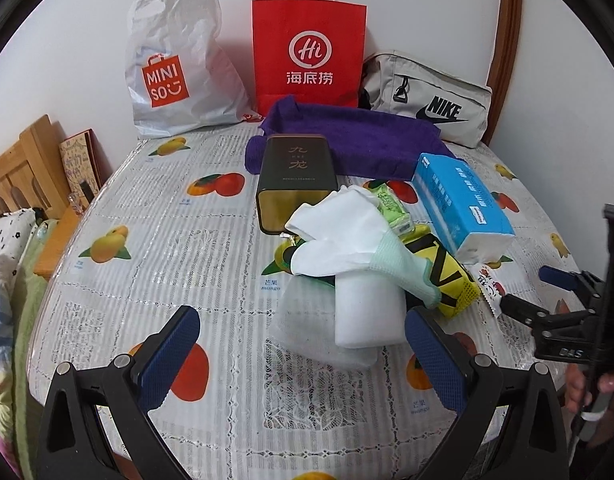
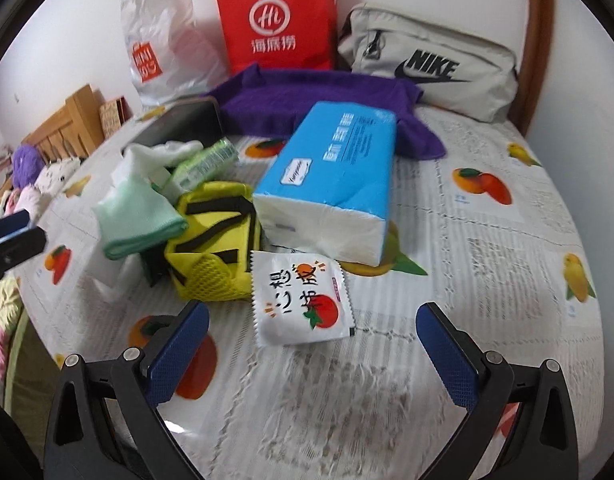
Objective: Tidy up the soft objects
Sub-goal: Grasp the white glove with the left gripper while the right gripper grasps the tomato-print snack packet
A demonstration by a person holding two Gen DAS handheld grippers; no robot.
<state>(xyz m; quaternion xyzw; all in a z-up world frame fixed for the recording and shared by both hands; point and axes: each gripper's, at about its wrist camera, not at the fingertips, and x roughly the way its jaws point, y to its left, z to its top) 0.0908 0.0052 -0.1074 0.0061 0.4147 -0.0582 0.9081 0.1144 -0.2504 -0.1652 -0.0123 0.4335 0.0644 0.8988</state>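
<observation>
The left gripper (image 1: 303,354) is spread wide and holds nothing, low over the table (image 1: 155,248). Between and just ahead of its fingers lies a white foam block (image 1: 365,312), with a white glove (image 1: 347,236) draped over its far end. Right of the block, touching the glove's cuff, sits a yellow pouch (image 1: 451,280). Beyond the glove stands a dark tin (image 1: 295,180), and past that a purple towel (image 1: 355,140) lies across the back. Ahead and to the left the cloth is bare out to the table's curved edge.

The right gripper (image 2: 313,344) is also spread and empty. A snack packet (image 2: 301,298) lies flat just ahead of its fingers, nearer the left one. The pouch touches the packet's left edge; a blue tissue pack (image 2: 335,176) sits just behind it. To the right the table runs open to its rim. At the back, against the wall, stand a plastic bag (image 2: 159,40), a red bag (image 2: 277,20) and a grey bag (image 2: 431,64).
</observation>
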